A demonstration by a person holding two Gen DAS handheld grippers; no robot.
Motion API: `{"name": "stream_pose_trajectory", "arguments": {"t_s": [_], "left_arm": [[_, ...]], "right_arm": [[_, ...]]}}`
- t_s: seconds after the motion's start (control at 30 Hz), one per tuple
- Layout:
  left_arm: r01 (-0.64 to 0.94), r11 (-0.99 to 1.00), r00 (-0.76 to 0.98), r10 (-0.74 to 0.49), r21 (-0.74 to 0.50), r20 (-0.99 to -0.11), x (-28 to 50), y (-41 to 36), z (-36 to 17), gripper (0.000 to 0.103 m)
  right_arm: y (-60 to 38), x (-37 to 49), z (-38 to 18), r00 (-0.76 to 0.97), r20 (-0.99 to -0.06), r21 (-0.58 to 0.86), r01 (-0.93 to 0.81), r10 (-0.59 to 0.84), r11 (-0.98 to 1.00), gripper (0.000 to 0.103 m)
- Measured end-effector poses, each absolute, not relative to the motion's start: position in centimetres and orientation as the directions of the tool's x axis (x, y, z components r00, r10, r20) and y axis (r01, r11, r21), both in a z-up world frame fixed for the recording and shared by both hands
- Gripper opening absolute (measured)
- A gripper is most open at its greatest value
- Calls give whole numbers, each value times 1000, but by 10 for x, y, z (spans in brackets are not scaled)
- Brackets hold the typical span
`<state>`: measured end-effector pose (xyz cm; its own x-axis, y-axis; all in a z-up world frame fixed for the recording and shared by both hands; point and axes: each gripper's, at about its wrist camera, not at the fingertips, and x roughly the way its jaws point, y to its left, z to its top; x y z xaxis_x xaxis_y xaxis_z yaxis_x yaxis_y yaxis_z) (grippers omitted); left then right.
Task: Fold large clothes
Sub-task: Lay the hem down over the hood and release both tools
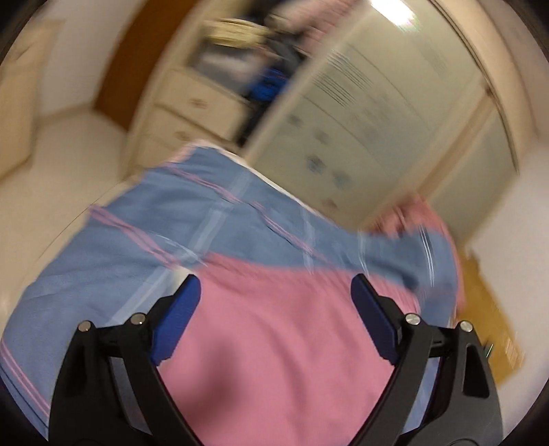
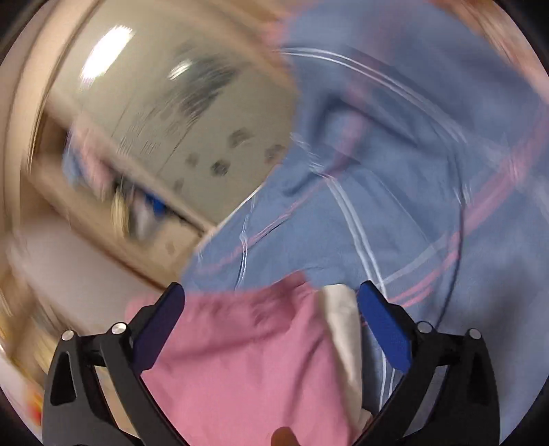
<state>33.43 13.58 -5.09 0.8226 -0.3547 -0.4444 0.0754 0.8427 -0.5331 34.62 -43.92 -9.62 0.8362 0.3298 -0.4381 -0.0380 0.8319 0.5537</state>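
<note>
Pink garment lies between wide-spread jaws of both grippers, ungripped.

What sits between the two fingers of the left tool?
In the left wrist view, pink cloth fills the gap between the left tool's open fingers, with the blue striped cloth beyond it.

Warm indoor light, fairly bright. A white glare patch on the shiny door at the top of the left view, and a streaky one in the right view. Heavy smear all over, worst on the shelves, perhaps from fast motion. Cloth stripes bent and soft. Dark round corners, curved lines at the edges. Grippers sharper than the rest.
</note>
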Motion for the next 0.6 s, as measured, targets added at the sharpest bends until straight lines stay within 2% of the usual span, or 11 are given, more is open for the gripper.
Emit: {"name": "stream_pose_trajectory", "arguments": {"t_s": [0.07, 0.1, 0.13, 0.17, 0.23, 0.33, 0.37, 0.43, 0.5, 0.6], "left_arm": [[156, 884, 796, -376, -441, -474, 325, 77, -56, 86], [185, 901, 787, -376, -393, -489, 322, 54, -60, 83], [214, 916, 777, -370, -338, -509, 319, 31, -66, 81], [239, 928, 765, -361, -285, -533, 317, 10, -74, 75], [263, 939, 739, -343, -220, -581, 319, -20, -94, 69], [234, 962, 712, -268, -141, -649, 335, -42, -122, 67], [216, 969, 706, -242, -124, -665, 344, -44, -130, 64], [180, 979, 695, -197, -99, -691, 365, -40, -142, 70], [148, 987, 690, -151, -67, -707, 389, -37, -151, 81], [107, 994, 694, -66, 12, -717, 420, -35, -160, 84]], "right_arm": [[-378, 336, -81, 811, -468, 405, -157, 352, 901, 58], [-343, 333, -79, 785, -498, 336, -219, 370, 916, 49], [-314, 333, -81, 751, -533, 295, -269, 391, 917, 36], [-295, 334, -87, 722, -556, 275, -308, 412, 911, 31], [-248, 336, -99, 672, -604, 213, -382, 428, 899, 30], [-200, 353, -120, 638, -664, 120, -424, 390, 898, 29], [-192, 363, -126, 635, -681, 98, -415, 365, 904, 24], [-185, 392, -142, 633, -705, 82, -375, 320, 923, 24], [-187, 416, -152, 625, -724, 95, -329, 292, 940, 22], [-205, 457, -164, 646, -731, 94, -228, 223, 969, 19]]}}
